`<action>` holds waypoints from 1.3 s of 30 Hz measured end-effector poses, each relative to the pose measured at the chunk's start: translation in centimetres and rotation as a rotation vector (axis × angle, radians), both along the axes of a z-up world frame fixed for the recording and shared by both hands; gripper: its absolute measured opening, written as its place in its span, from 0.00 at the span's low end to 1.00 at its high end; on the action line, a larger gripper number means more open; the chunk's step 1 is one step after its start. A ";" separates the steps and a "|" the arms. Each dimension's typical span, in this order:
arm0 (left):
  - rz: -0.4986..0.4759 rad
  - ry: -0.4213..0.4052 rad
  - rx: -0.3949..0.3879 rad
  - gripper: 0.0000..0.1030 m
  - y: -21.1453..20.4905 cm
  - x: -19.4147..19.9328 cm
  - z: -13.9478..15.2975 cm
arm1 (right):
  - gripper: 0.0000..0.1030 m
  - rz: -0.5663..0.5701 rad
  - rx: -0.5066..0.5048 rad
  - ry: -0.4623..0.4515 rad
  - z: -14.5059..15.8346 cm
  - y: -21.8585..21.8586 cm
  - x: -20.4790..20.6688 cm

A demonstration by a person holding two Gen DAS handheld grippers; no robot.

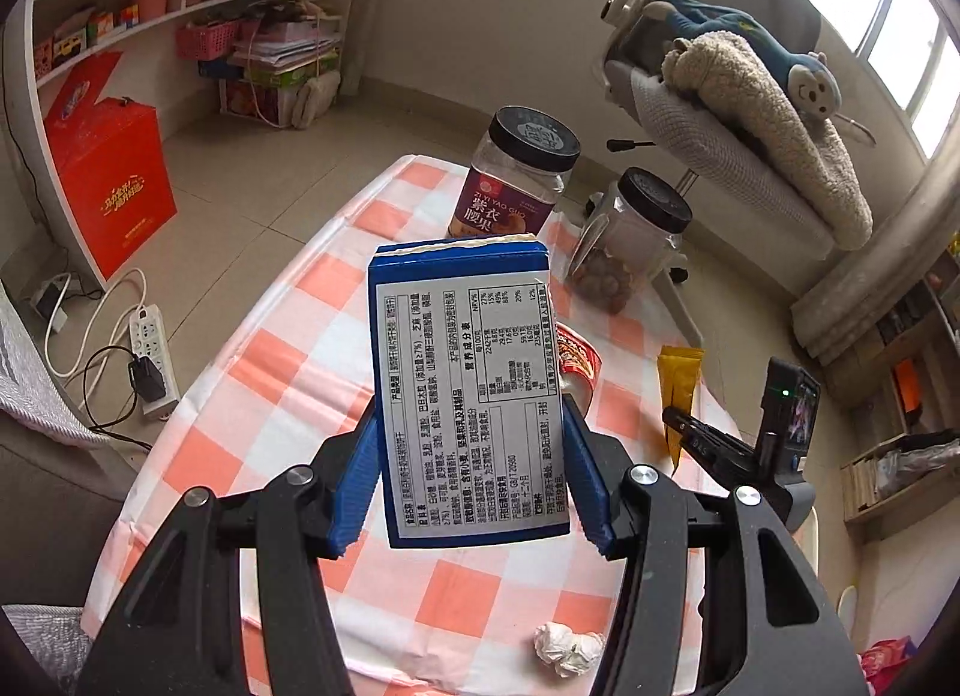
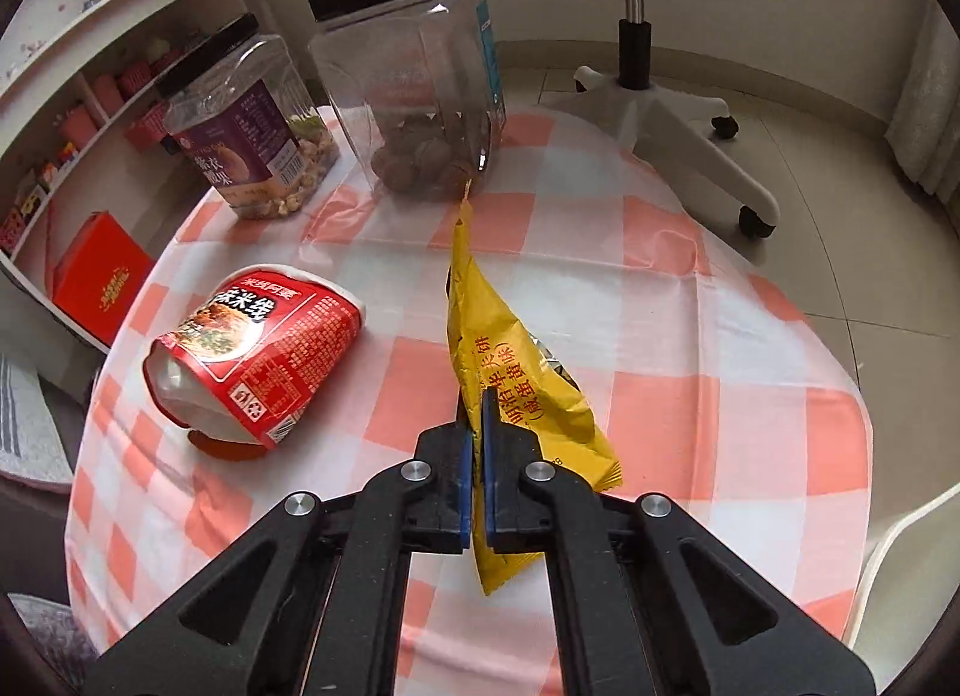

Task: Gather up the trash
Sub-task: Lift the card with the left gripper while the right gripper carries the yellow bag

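My left gripper [image 1: 471, 426] is shut on a blue carton [image 1: 468, 360] with a white nutrition label, held upright above the checked table [image 1: 288, 348]. My right gripper [image 2: 477, 414] is shut on a yellow snack wrapper [image 2: 510, 360], which stands on edge above the cloth; the wrapper [image 1: 678, 390] and the right gripper [image 1: 708, 432] also show in the left wrist view. A crushed red noodle cup [image 2: 252, 360] lies on its side left of the wrapper. A crumpled white tissue [image 1: 567, 648] lies near the table's front edge.
Two clear jars with black lids stand at the far end: a purple-labelled nut jar [image 2: 246, 126] and a jar with walnuts [image 2: 414, 78]. An office chair [image 2: 660, 96] stands beyond the table. A red box [image 1: 114, 180] and power strip [image 1: 150, 360] are on the floor to the left.
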State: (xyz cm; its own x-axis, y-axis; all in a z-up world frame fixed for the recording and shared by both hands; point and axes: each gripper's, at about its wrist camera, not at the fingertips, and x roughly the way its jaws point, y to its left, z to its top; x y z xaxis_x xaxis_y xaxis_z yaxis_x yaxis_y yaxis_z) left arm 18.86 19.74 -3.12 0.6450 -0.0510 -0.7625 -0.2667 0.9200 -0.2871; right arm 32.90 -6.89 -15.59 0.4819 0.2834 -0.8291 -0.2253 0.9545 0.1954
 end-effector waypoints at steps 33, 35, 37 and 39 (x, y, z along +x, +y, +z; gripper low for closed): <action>-0.171 -0.003 0.122 0.53 -9.9 -0.7 -1.0 | 0.01 -0.357 0.138 -0.204 11.0 -15.7 -14.0; -0.192 -0.005 0.131 0.53 -11.2 -0.5 -1.1 | 0.01 -0.398 0.134 -0.207 11.3 -17.6 -14.2; -0.212 -0.009 0.140 0.53 -12.4 -0.4 -1.2 | 0.02 -0.439 0.116 -0.220 11.7 -19.5 -14.4; -0.231 -0.012 0.150 0.53 -13.6 -0.4 -1.3 | 0.02 -0.474 0.094 -0.227 11.8 -21.1 -14.7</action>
State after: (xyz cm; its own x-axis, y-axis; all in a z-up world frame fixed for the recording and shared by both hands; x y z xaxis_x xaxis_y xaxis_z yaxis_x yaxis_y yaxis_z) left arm 18.48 6.12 -4.39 0.6386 -0.0848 -0.7649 -0.0420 0.9886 -0.1447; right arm 18.25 -27.98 -3.84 0.7392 0.0588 -0.6709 0.1803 0.9425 0.2813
